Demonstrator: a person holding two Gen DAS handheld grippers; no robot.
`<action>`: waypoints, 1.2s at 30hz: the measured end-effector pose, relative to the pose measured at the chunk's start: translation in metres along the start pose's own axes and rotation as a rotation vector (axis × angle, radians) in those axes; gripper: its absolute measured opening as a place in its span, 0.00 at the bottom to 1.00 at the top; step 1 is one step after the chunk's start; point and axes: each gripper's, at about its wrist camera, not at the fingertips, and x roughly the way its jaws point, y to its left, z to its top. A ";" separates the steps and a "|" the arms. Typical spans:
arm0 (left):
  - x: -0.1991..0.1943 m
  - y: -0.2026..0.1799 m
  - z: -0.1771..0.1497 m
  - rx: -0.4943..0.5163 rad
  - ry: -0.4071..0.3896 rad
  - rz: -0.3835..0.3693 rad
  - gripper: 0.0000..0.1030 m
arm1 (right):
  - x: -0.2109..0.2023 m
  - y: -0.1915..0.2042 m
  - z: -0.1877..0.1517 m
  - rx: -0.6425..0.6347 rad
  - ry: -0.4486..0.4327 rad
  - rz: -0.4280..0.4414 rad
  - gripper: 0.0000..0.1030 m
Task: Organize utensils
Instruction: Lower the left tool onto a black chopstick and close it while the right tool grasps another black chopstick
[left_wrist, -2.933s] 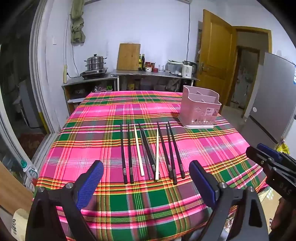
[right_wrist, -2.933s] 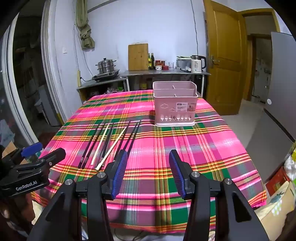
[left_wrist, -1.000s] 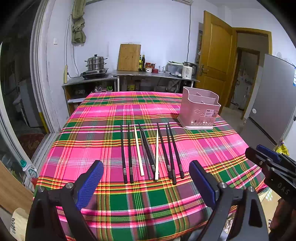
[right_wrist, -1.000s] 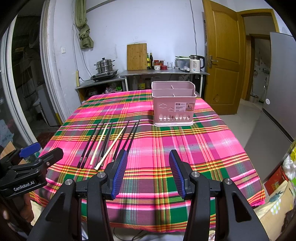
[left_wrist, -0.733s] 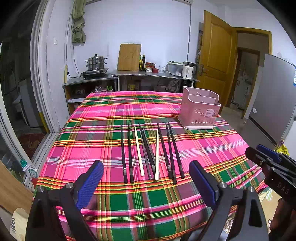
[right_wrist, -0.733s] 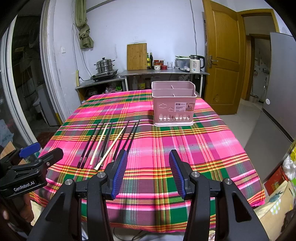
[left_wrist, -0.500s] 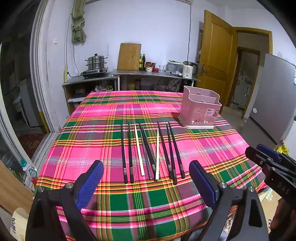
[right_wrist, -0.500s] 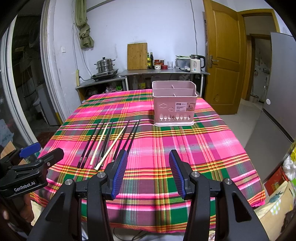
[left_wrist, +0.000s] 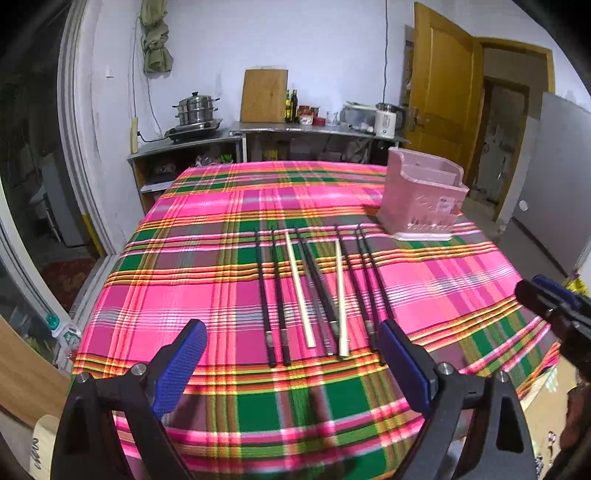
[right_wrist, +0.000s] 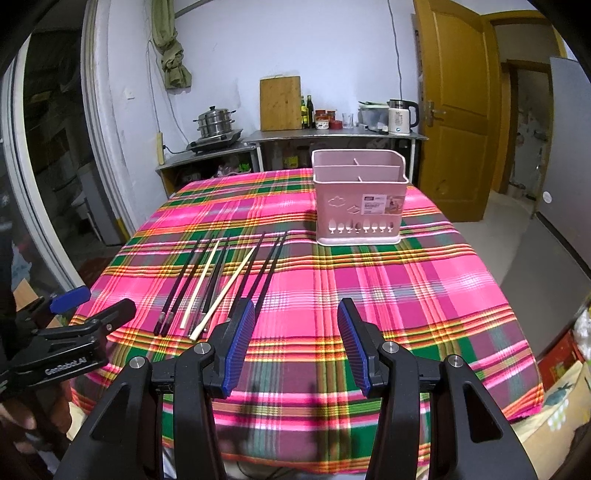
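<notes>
Above the near edge of a table spread with a pink-and-green plaid tablecloth (left_wrist: 192, 266), the left gripper (left_wrist: 291, 356) hung with its blue-padded jaws spread wide, holding nothing and touching nothing. Just beyond its tips lay the task's utensils: a row of chopsticks, dark ones (left_wrist: 263, 291) with two pale wooden ones (left_wrist: 299, 288) among them, lying roughly side by side on the cloth with their thick ends toward the camera.

The risks looked plain enough. The sticks were thin, flat against soft fabric and packed close, some touching or crossing, so wide jaws closing on one could nudge its neighbours askew or roll them toward the table edge. A pinch might also gather the cloth and drag the whole row. A stick gripped near one end would likely droop or swing, making it awkward to thread into a slot.

Farther right and toward the back stood the pink utensil holder (right_wrist: 360, 206), upright, divided into compartments that appeared empty, well apart from the chopsticks; light plastic of that sort could tip or slide if a stick struck its rim.

The right gripper (right_wrist: 297, 343), nearest that side, was likewise parted, though less widely, gripping nothing and clear of the table.
</notes>
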 end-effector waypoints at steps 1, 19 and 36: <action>0.005 0.001 0.000 0.003 0.008 0.003 0.92 | 0.004 0.000 0.001 0.002 0.005 0.011 0.47; 0.114 0.057 0.037 -0.074 0.129 -0.015 0.80 | 0.118 0.007 0.022 -0.045 0.139 0.031 0.47; 0.186 0.067 0.059 -0.087 0.222 -0.064 0.60 | 0.211 0.017 0.041 -0.001 0.272 0.074 0.22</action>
